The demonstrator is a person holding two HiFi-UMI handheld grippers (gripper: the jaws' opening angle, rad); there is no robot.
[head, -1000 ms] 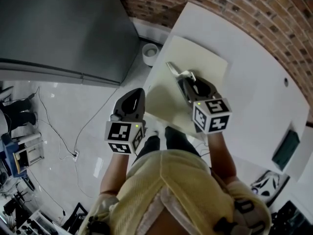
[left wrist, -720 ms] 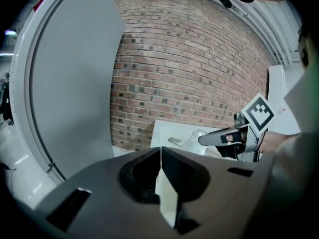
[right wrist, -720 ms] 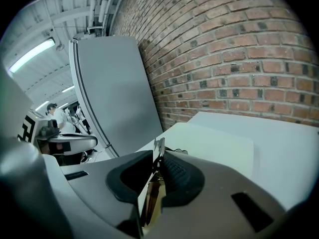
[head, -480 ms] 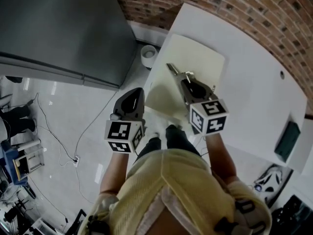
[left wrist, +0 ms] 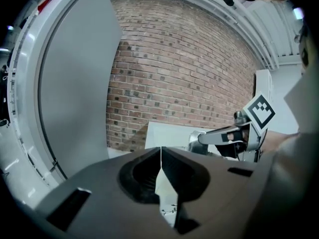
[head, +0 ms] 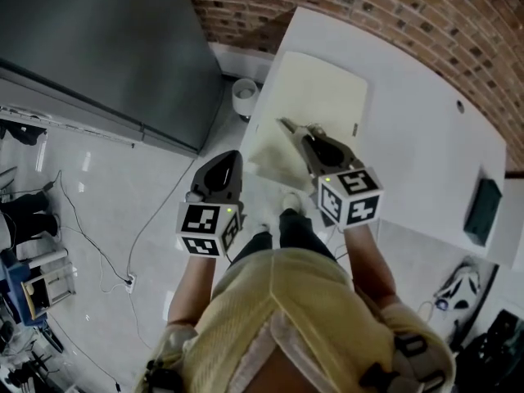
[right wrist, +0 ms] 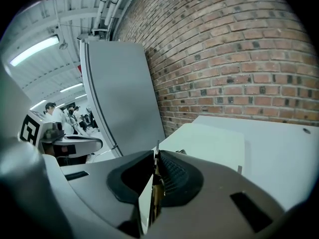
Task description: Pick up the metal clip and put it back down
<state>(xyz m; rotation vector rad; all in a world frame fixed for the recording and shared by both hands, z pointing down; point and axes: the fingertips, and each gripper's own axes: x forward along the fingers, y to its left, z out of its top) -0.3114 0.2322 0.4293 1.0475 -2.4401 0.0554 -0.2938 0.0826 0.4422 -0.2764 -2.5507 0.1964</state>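
Observation:
The metal clip (head: 288,126) is a thin silver piece that juts from the tip of my right gripper (head: 304,138), above the near left part of a cream mat (head: 319,88). In the right gripper view the jaws have just been closing and now pinch the clip (right wrist: 156,192), which shows as a narrow strip between the ribbed pads. My left gripper (head: 232,156) hangs beside the table over the floor. Its jaws (left wrist: 160,156) meet in a thin line with nothing between them.
The mat lies on a white table (head: 409,137) against a brick wall (head: 368,6). A large grey cabinet (head: 98,47) stands to the left, with a white roll (head: 244,95) on the floor by the table corner. A dark green object (head: 481,211) rests at the table's right edge.
The right gripper's jaws have narrowed on the clip, and it has drawn back toward the mat's near edge. The left gripper has shifted a little beside the table.

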